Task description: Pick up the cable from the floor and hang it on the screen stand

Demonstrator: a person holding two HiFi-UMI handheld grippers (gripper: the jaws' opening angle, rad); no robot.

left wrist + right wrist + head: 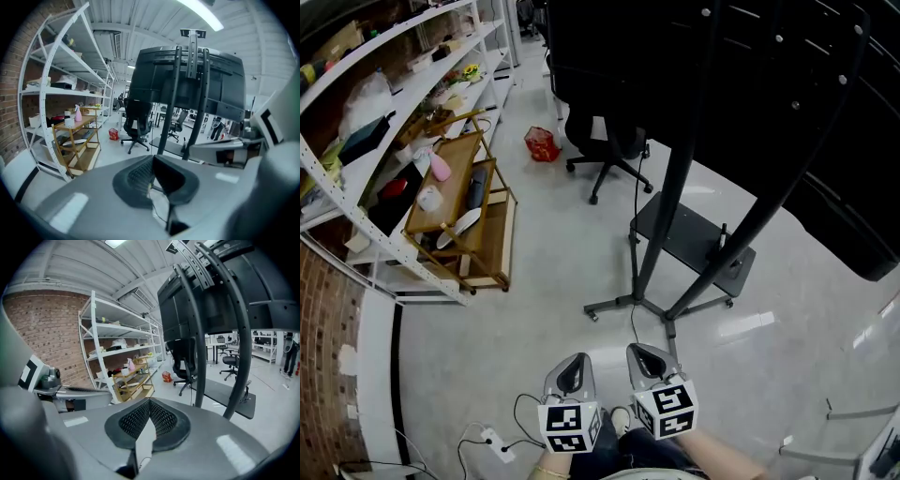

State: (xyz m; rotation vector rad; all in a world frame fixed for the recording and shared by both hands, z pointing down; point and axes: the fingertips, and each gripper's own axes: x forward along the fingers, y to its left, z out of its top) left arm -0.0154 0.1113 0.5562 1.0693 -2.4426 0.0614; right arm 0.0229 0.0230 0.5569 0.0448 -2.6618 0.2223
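— How far along is the job?
— Hardly begun, I'd judge. The cable (pixel 634 326) lies on the floor by the foot of the screen stand (pixel 659 234), at twelve o'clock from both grippers.
— And the fingers?
— The left gripper (pixel 572 367) and right gripper (pixel 645 356) each have their fingers closed together, holding nothing. Picking up and hanging are both still to do.

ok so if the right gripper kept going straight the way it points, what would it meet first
Most likely the black metal screen stand: its nearer upright sits just right of where the right gripper points. If it slips past on the left, only grey floor follows. Depth is unclear.
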